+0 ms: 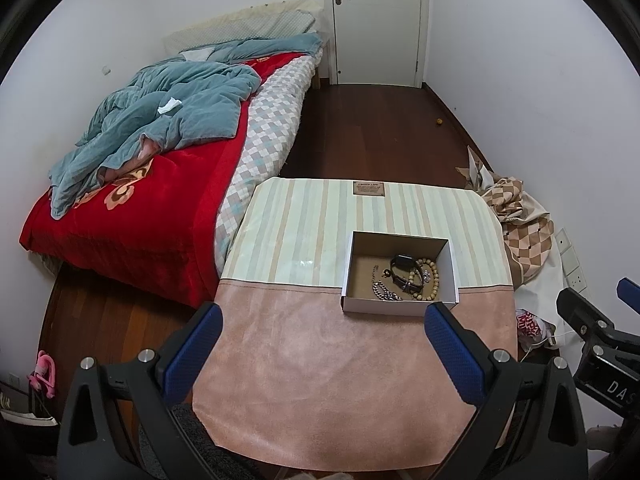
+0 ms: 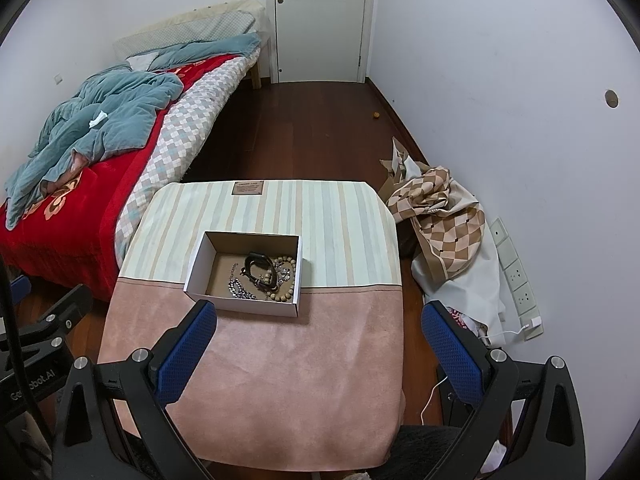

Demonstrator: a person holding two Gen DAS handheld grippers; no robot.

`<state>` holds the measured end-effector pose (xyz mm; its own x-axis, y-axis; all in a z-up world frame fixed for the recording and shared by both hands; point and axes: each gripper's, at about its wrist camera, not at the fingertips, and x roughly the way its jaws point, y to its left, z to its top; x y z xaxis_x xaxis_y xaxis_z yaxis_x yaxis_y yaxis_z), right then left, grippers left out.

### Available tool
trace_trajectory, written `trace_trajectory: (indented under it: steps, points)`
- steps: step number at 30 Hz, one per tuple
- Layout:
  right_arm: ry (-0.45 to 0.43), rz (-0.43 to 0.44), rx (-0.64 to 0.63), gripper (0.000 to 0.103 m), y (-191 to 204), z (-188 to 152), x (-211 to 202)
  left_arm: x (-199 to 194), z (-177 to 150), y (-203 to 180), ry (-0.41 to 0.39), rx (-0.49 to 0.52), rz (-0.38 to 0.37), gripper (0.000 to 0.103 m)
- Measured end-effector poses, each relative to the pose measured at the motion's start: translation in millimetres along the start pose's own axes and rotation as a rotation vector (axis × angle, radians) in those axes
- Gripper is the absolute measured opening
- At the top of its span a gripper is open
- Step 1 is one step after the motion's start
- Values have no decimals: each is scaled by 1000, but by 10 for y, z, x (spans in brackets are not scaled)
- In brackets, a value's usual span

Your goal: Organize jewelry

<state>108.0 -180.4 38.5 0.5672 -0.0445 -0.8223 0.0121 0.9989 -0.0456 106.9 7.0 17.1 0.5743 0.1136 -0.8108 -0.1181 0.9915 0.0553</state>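
Observation:
A white cardboard box (image 1: 384,307) (image 2: 240,301) stands on the small table (image 1: 320,360) (image 2: 260,360). Inside lie a black watch (image 1: 404,268) (image 2: 258,266), a wooden bead bracelet (image 1: 430,284) (image 2: 286,280) and a silver chain (image 1: 384,290) (image 2: 238,290). My left gripper (image 1: 322,344) is open and empty, hovering above the table's pink near half, short of the box. My right gripper (image 2: 320,340) is open and empty, near the table's right front, right of the box.
A bed (image 1: 152,200) with a red blanket and blue quilt stands left of the table. Checkered cloth (image 2: 440,216) is heaped on the floor at the right by wall sockets (image 2: 516,272). A white door (image 1: 376,20) is at the far end.

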Motion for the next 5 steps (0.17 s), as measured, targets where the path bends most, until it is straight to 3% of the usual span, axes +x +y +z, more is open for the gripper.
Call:
trace_trajectory:
  steps: [5]
  points:
    - [5, 2, -11, 103, 13, 15, 2, 17, 0, 8, -8, -5, 4, 103]
